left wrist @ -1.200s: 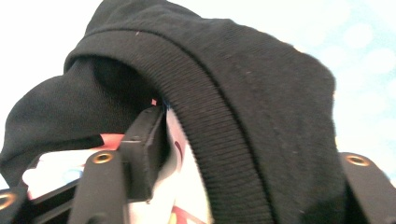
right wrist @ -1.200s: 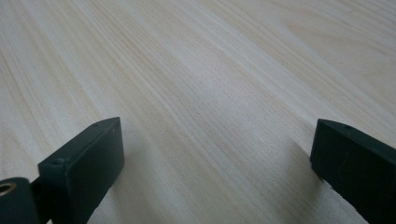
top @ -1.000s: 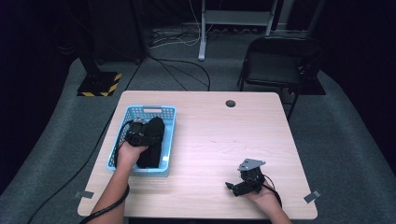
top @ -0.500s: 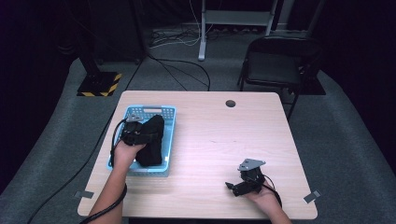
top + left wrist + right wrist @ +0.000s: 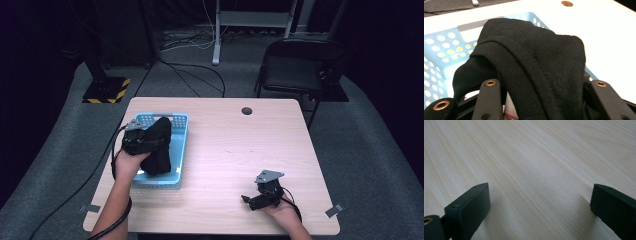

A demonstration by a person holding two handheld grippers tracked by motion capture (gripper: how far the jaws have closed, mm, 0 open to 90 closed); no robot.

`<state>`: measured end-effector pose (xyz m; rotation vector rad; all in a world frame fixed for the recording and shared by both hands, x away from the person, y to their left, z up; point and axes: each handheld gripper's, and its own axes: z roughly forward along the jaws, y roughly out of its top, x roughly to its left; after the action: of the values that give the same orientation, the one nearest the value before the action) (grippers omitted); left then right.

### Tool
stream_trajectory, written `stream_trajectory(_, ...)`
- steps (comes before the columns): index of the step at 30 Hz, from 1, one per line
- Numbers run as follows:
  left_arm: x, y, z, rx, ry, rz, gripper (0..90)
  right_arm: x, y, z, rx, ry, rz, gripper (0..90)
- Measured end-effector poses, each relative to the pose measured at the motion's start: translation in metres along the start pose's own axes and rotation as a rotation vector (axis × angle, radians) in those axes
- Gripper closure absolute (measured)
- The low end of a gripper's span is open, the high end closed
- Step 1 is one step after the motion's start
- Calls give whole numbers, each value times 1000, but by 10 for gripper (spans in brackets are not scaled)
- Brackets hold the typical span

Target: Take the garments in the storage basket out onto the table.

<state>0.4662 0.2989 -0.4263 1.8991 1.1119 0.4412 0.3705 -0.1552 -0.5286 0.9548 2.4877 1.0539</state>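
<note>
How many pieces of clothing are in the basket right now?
1 that I can see: a black garment bunched over the blue basket at the table's left, between the jaws of the left gripper. Anything lying under it would be hidden.

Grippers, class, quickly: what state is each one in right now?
Left gripper: shut on the black knitted cloth over the light blue perforated plastic basket.
Right gripper: open, empty, above the pale wooden table.

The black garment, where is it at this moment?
In the high view the black garment is at the table's left side, over the blue basket, bunched between the jaws of the left gripper.
</note>
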Motion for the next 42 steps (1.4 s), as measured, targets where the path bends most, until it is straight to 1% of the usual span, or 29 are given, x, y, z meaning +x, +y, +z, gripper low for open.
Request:
stream_trajectory(10, -5, 8, -20, -55, -5, 16, 509, 0, 0, 0, 0, 0, 0, 21)
stream_trajectory(11, -5, 8, -20, -55, -5, 16, 509, 0, 0, 0, 0, 0, 0, 21)
stream_trajectory(20, -15, 16, -33, -98, -31, 38, 507, 0, 0, 0, -1, 0, 0, 21)
stream_trajectory(28, -19, 19, -40, -117, -45, 48, 506, 0, 0, 0, 0, 0, 0, 21)
stream_trajectory(35, -20, 20, -45, -135, -56, 45, 506, 0, 0, 0, 0, 0, 1, 21)
stream_trajectory(42, -26, 24, -49, -153, -72, 59, 506, 0, 0, 0, -1, 0, 1, 21)
